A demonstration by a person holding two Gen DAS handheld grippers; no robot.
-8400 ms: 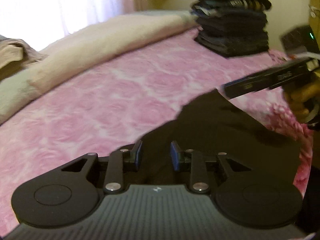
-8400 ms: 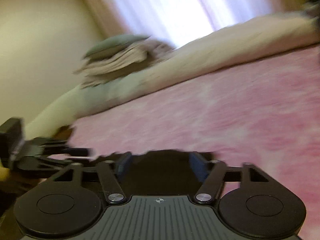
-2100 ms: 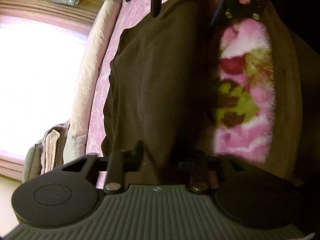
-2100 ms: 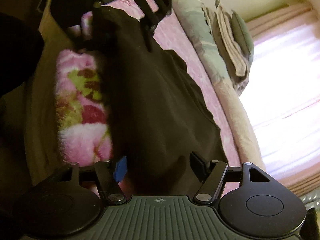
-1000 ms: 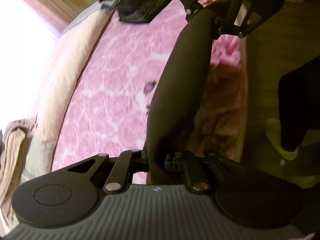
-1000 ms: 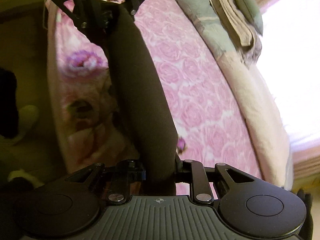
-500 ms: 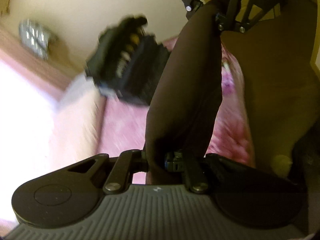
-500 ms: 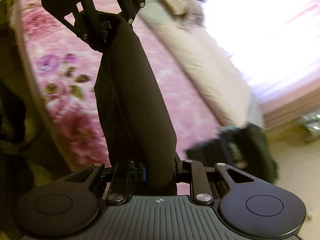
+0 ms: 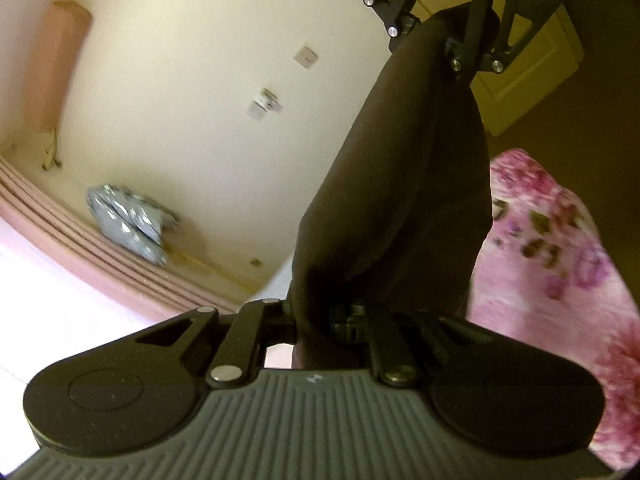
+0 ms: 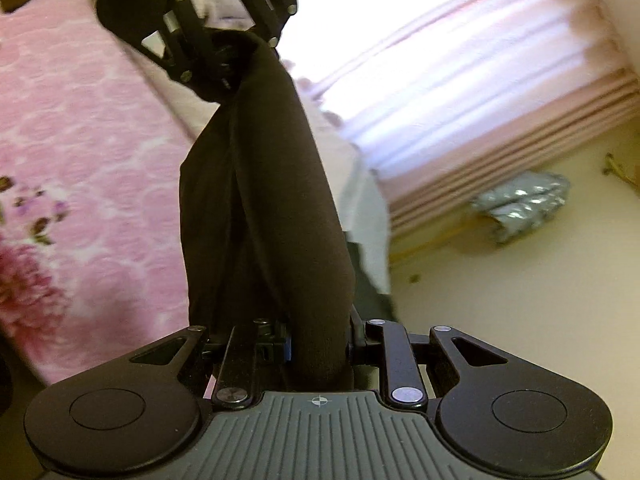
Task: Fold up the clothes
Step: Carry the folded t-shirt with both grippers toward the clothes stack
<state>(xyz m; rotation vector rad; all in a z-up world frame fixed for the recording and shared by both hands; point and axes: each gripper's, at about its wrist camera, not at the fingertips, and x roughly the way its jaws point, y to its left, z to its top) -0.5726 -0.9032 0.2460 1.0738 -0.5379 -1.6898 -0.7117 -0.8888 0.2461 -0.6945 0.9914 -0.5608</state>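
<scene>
Jaws of the left gripper (image 9: 314, 326) and right gripper (image 10: 318, 344) clamp opposite ends of the dark brown garment (image 9: 404, 184); a second ago it hung low over the pink floral bedspread (image 10: 80, 128) — now it is lifted clear and bunched between them, likely for laying flat.

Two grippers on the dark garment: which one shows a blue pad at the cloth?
The right gripper: in its own view a blue pad sits against the dark garment. The left gripper, also clamped on it, shows only black parts there.
</scene>
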